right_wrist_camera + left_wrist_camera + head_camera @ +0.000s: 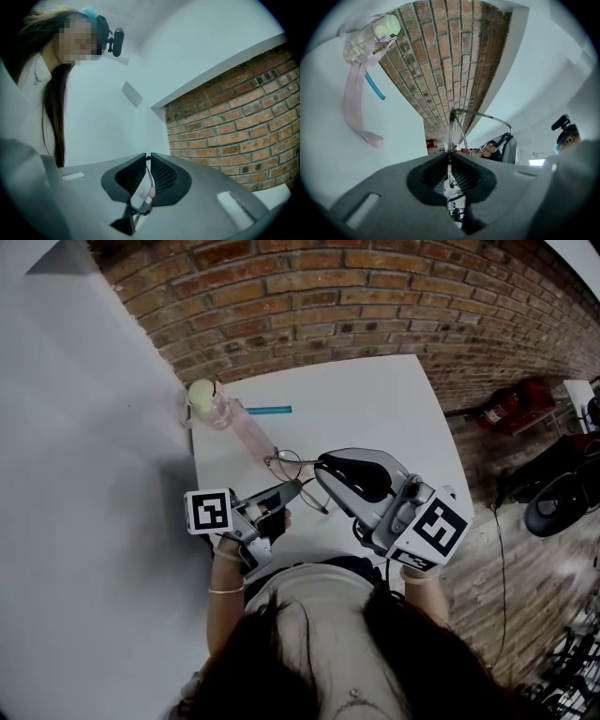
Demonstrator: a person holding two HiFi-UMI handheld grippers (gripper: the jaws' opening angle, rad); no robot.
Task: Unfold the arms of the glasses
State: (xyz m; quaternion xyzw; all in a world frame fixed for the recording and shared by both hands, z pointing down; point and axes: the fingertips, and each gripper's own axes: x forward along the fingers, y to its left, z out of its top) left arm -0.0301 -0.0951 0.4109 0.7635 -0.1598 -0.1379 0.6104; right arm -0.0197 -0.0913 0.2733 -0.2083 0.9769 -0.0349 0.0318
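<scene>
Left gripper (292,487) and right gripper (325,467) both clamp the thin wire-framed glasses (284,463) above the white table (375,390); a slow swing about the hinge seems best.

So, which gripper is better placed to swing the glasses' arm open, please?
Probably the right gripper: shut on the thin wire-framed glasses beside the left gripper, which anchors the lens rim.
</scene>
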